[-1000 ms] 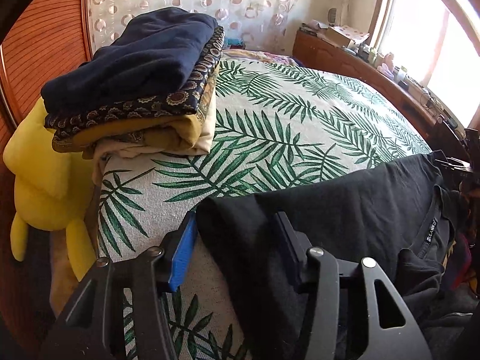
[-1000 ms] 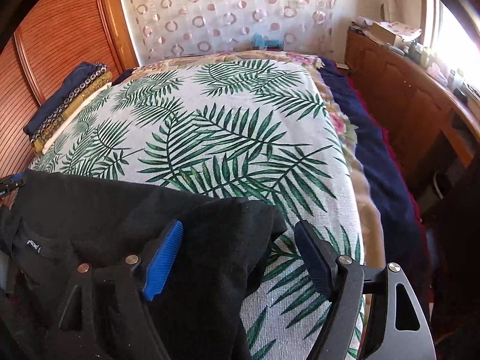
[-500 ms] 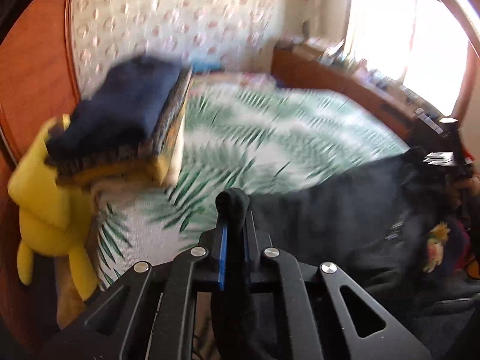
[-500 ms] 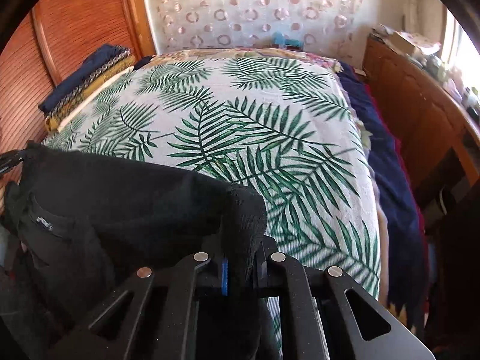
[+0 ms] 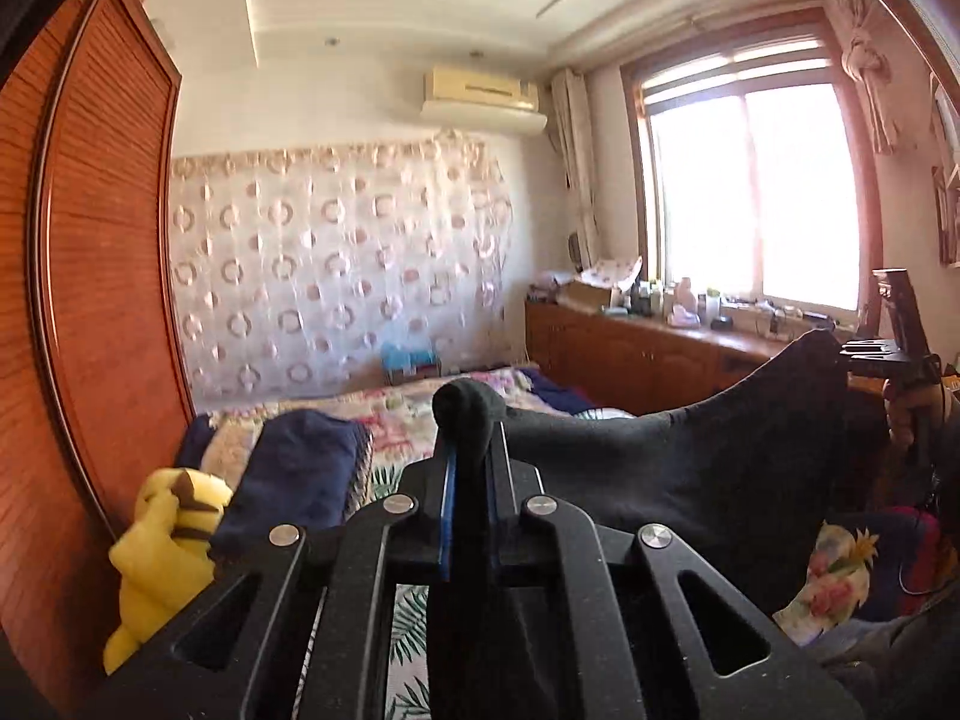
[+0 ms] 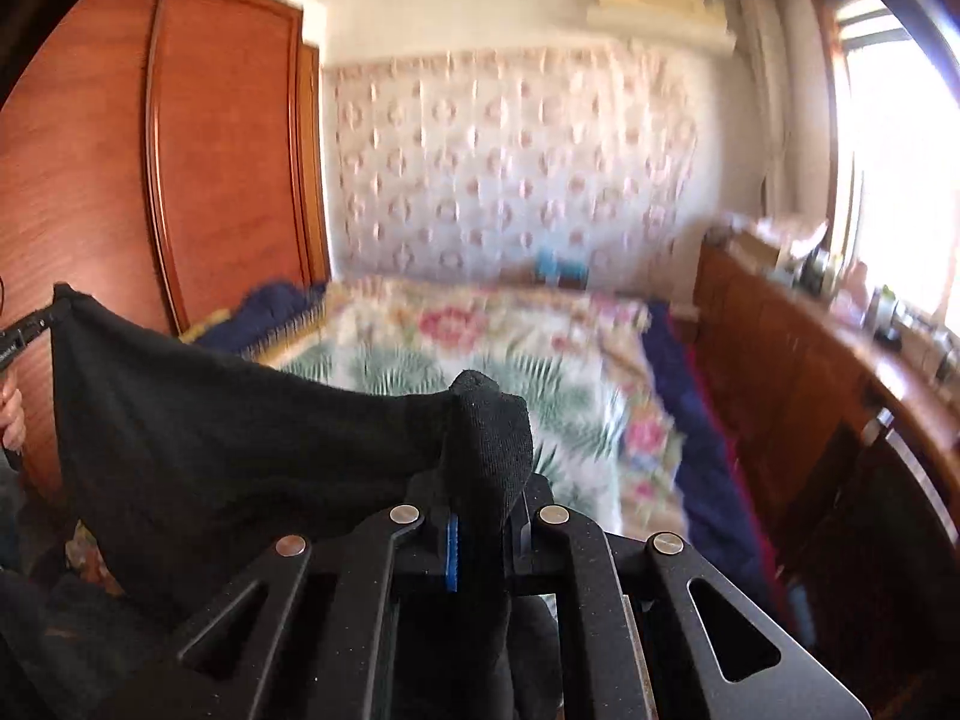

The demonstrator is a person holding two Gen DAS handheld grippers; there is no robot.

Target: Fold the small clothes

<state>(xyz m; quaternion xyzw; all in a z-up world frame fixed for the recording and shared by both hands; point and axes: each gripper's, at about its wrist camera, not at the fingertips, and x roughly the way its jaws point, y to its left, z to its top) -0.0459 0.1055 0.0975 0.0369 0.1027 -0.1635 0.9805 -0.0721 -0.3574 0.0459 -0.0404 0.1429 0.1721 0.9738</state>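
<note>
Both tools clamped tight, L tool [image 5: 471,504] & R tool [image 6: 486,531] each pinching black garment [image 5: 720,468] corner

— Where are the grippers at this moment?
— Both are raised and point nearly level across the room. The left gripper [image 5: 471,498] has its two fingers pressed together on a corner of the black garment [image 5: 690,468].
— And the other?
— The right gripper [image 6: 486,525] is clamped on the opposite corner, its blue pad [image 6: 452,552] tight against the cloth. In the right wrist view, part of a hand [image 6: 11,417] shows at the left edge, beside the far gripper.
</note>
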